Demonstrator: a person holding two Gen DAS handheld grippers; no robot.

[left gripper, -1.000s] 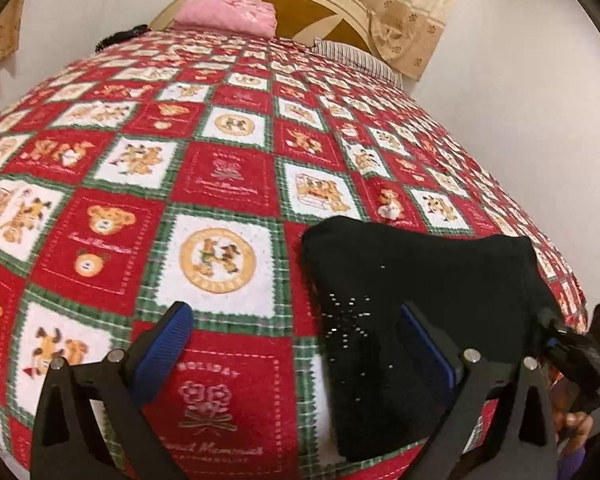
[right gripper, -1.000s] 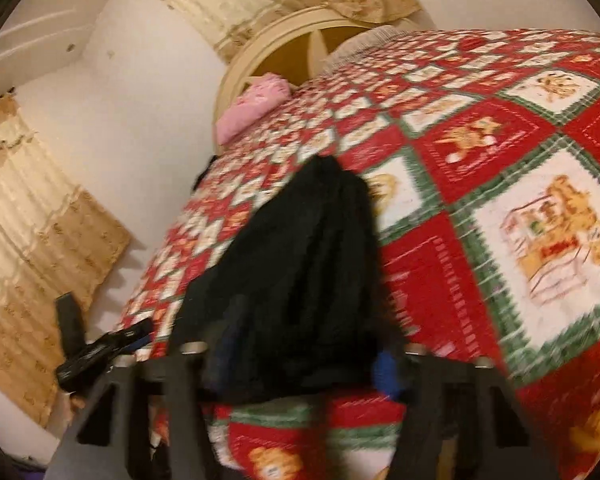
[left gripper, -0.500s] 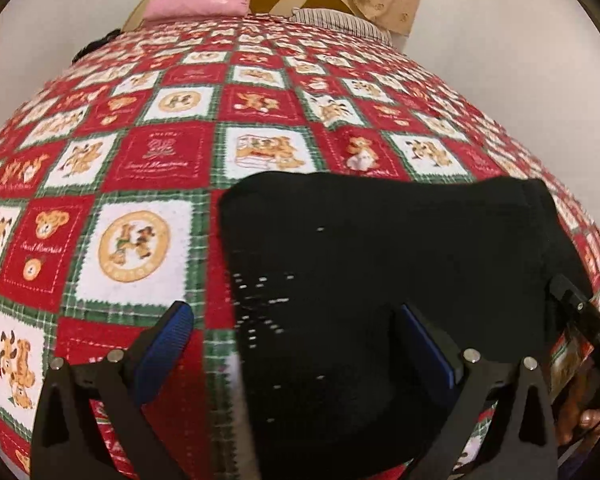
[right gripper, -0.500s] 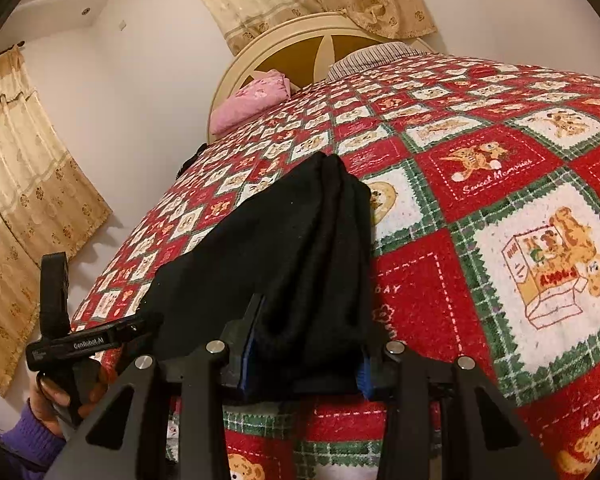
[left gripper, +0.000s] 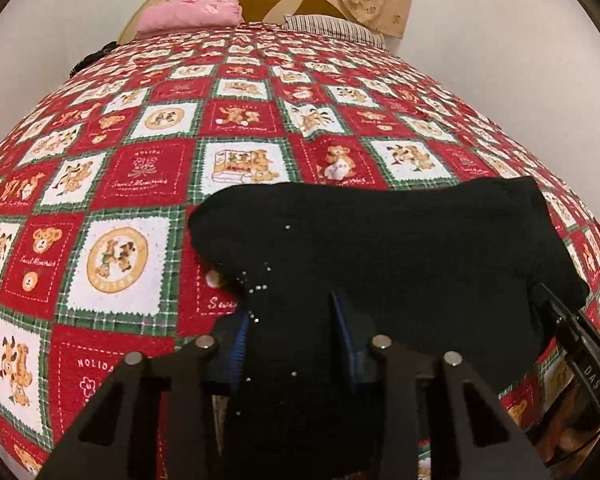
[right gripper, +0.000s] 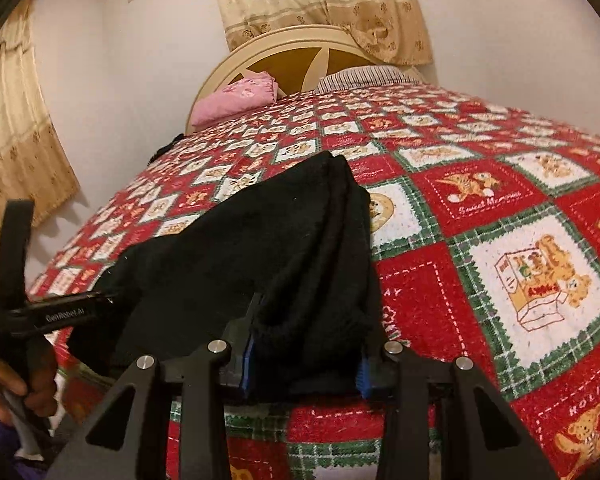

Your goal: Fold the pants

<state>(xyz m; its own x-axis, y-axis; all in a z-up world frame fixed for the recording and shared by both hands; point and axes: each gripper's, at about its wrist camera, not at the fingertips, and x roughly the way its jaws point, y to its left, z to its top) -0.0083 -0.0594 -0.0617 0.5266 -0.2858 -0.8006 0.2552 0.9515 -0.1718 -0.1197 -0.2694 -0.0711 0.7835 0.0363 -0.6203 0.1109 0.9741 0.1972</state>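
Black pants [left gripper: 380, 248] lie bunched on the red patchwork bedspread near the bed's front edge; they also show in the right wrist view [right gripper: 268, 248]. My left gripper [left gripper: 292, 344] is shut on a thick fold of the pants at their near left end. My right gripper [right gripper: 304, 364] is shut on the bundled end of the pants at the other side. The left gripper's body [right gripper: 60, 312] shows at the left of the right wrist view, and the right gripper's body [left gripper: 580, 352] at the right of the left wrist view.
The bedspread [left gripper: 140, 184] covers the whole bed. A pink pillow [left gripper: 192, 12] and a striped pillow [left gripper: 332, 28] lie by the round headboard [right gripper: 300, 56]. Curtains [right gripper: 16, 140] hang at left. White walls bound the bed on the left and the right.
My left gripper went from wide open beside the pants to shut on their near fold. My right gripper closed further on the bundled end and steadied.
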